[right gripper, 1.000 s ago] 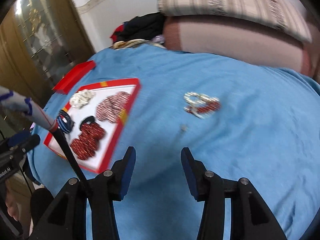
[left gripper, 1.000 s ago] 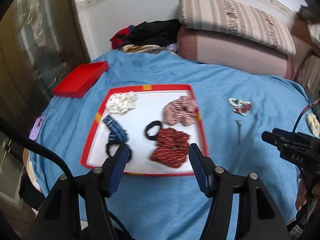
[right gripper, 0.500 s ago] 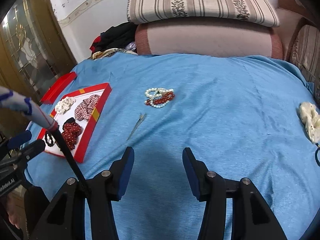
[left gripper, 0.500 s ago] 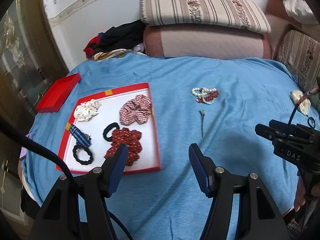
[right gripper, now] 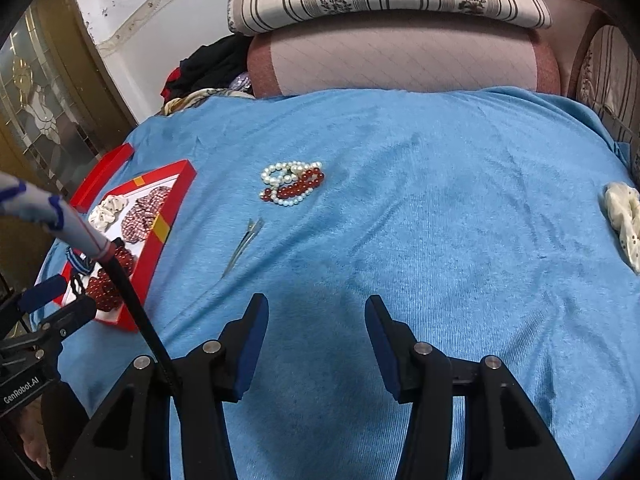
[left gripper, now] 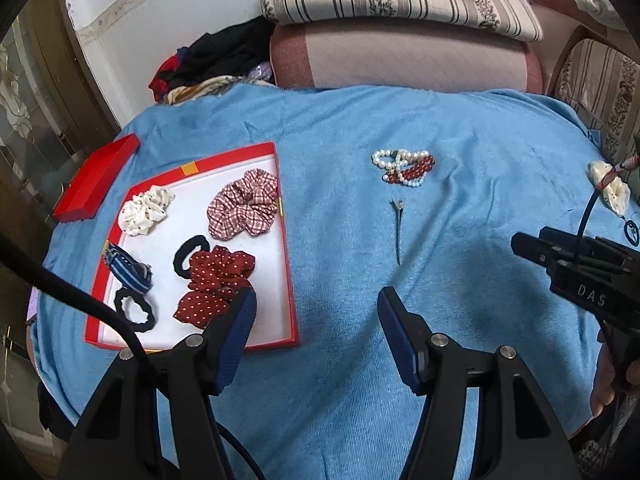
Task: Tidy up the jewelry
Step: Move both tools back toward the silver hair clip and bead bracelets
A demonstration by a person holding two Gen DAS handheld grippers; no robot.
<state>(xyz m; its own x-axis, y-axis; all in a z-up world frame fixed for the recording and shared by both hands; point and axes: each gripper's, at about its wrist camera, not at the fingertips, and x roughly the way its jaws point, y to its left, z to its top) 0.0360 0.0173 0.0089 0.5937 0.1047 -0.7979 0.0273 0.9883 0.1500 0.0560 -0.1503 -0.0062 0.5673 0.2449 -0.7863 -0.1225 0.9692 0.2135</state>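
Note:
A red-rimmed white tray (left gripper: pixel 289 264) (right gripper: pixel 181 192) lies at the left on the blue cloth, holding several scrunchies and hair ties. A heap of pearl and red bead bracelets (left gripper: pixel 404 167) (right gripper: pixel 293 183) rests mid-cloth, with a thin metal hair clip (left gripper: pixel 398 227) (right gripper: pixel 242 246) just nearer. A cream scrunchie (left gripper: pixel 610 191) (right gripper: pixel 624 224) lies at the far right. My left gripper (left gripper: pixel 316 312) hovers open beside the tray's near right corner. My right gripper (right gripper: pixel 316 320) hovers open over bare cloth, nearer than the clip. Nothing sits between either pair of fingers.
A red lid (left gripper: pixel 96 178) lies left of the tray near the cloth's edge. Pink and striped cushions (left gripper: pixel 404 56) and a pile of dark clothes (left gripper: pixel 218 60) line the back. A small dark hair tie (left gripper: pixel 631 233) lies near the cream scrunchie.
Both grippers have swung to the right and sunk a little. The tray has slid toward the left of both views, and the bracelets and clip have come toward the middle.

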